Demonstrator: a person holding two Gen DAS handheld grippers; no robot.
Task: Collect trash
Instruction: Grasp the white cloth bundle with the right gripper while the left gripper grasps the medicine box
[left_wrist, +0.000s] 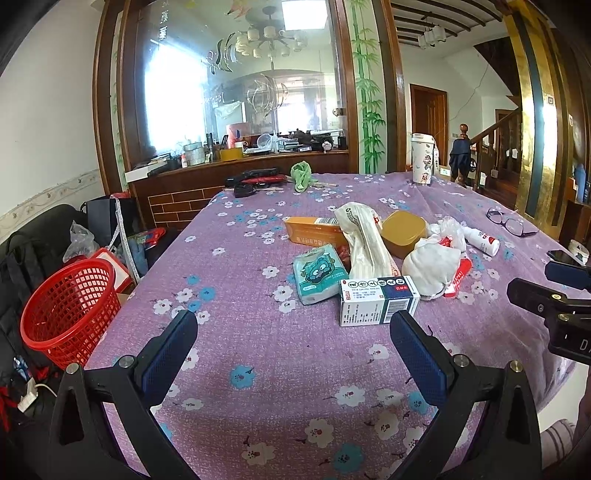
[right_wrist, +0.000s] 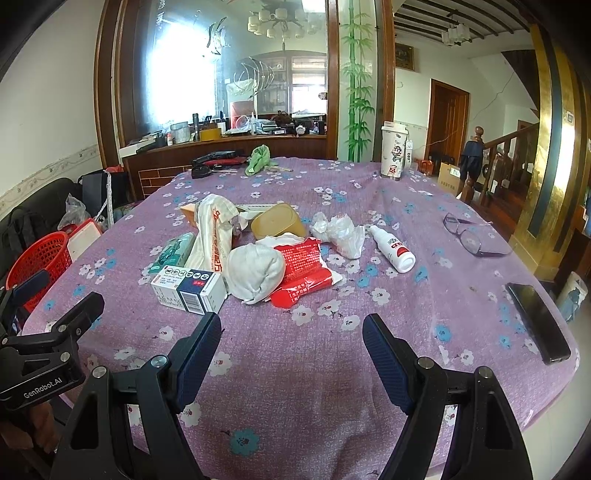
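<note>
Hovering above the near edge of the table (left_wrist: 258, 387), covered with a purple flowered cloth, both tools empty. Left gripper (left_wrist: 293, 334) with jaws wide apart, nothing between the blue pads, held over bare cloth just in front of the white and blue medicine box (left_wrist: 378, 301). Right gripper (right_wrist: 291, 338) also spread apart, holding nothing, over bare cloth near the same box.

Trash lying in one loose heap at the middle of the table: medicine box nearest, green tissue pack (left_wrist: 319, 275) just beside it on the left, long white plastic bag (left_wrist: 364, 240) behind, orange carton (left_wrist: 314, 229) further back, yellow lid-like container (left_wrist: 402, 232), white cloth bundle (right_wrist: 255, 273) touching a red wrapper (right_wrist: 303, 273), crumpled clear plastic (right_wrist: 341, 230) behind.

Lying apart from the heap: white spray bottle (right_wrist: 391, 245), glasses (right_wrist: 471, 236), black phone (right_wrist: 537, 323) near the right edge, tall cup (right_wrist: 393, 149) at the far side.

Red mesh basket (left_wrist: 70, 308) standing on the floor, left of the table, upright; inside cannot be told.
</note>
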